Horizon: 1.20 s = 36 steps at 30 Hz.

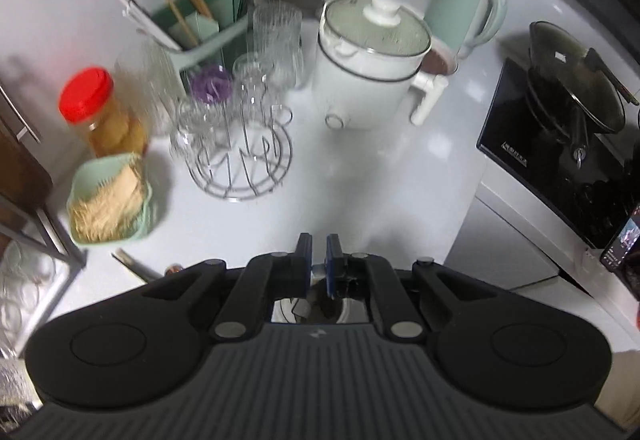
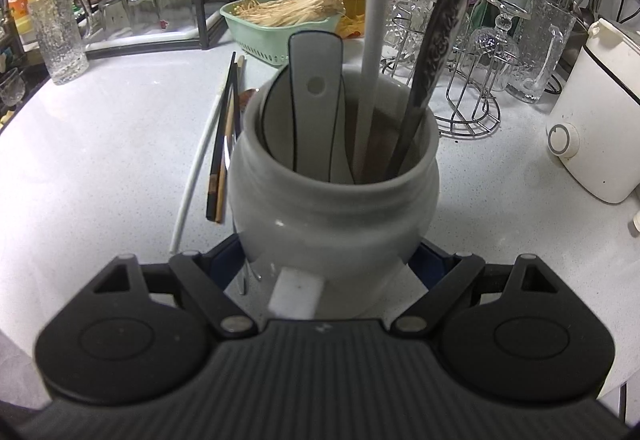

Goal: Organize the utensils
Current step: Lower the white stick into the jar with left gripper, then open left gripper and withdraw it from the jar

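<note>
The grey jar [image 2: 336,176] sits on the white surface [image 2: 100,128], clamped around its belly by the right tongs [image 2: 332,264]; it's probably heavy, glazed and slippery, so a low, wide grip seems right. The left tongs [image 1: 319,260] are nearly closed on something thin, likely the white stick [image 2: 378,0] entering the jar. Loose chopsticks [image 2: 226,136] beside it look light and stiff, best pinched mid-length.
</note>
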Motion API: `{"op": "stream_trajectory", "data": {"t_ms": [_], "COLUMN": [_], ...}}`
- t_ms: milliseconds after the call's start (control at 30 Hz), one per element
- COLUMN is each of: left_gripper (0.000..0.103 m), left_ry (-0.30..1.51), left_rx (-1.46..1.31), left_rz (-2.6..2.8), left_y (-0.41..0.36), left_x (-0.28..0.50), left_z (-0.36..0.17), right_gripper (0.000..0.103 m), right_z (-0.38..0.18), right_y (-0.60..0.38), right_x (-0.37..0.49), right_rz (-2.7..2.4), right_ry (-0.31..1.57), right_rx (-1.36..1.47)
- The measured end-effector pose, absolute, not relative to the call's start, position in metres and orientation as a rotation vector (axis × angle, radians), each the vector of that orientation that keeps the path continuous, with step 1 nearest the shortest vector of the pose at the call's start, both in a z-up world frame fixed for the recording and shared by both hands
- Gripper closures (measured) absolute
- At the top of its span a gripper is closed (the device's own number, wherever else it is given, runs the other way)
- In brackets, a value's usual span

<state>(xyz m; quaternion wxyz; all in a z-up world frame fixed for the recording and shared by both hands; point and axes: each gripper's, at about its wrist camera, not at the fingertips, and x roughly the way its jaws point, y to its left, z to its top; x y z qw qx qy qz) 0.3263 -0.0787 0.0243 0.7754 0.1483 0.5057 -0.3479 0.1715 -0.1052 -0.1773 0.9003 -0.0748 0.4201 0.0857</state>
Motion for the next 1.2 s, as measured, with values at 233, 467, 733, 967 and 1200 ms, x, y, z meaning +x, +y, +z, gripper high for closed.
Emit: {"op": "stream_trajectory", "data": {"t_ms": [233,467,733,967,1200], "left_gripper": [0.094,0.094,0.046,0.046,0.046], "left_ry": [1.216,1.233,1.147,1.038,0.959], "left_rx": [0.319,0.307,0.253,0.194,0.125], "left_rz": [-0.756,-0.756,-0.737,-0.689,-0.618], "left_y": [-0.095,-0.097,-0.067,-0.029,0.015], "left_x": [0.339,0.336,0.327,0.309,0.288], "left_z": [0.022,0.023,0.039,0.053,0.045], "right_gripper": [0.013,0.013,0.013,0.013,0.013], "right_z": [-0.177,-0.177,-0.177,-0.177,-0.177], "right_y": [-0.105,-0.105,-0.105,-0.104,-0.104], "right_x": [0.172,0.172,0.172,0.171,0.17], "right_rz": [0.177,0.175,0.166,0.161,0.146], "right_ry": [0.869,0.869,0.871,0.873,0.87], "right_rx": [-0.153,-0.15,-0.147,-0.144,-0.131]}}
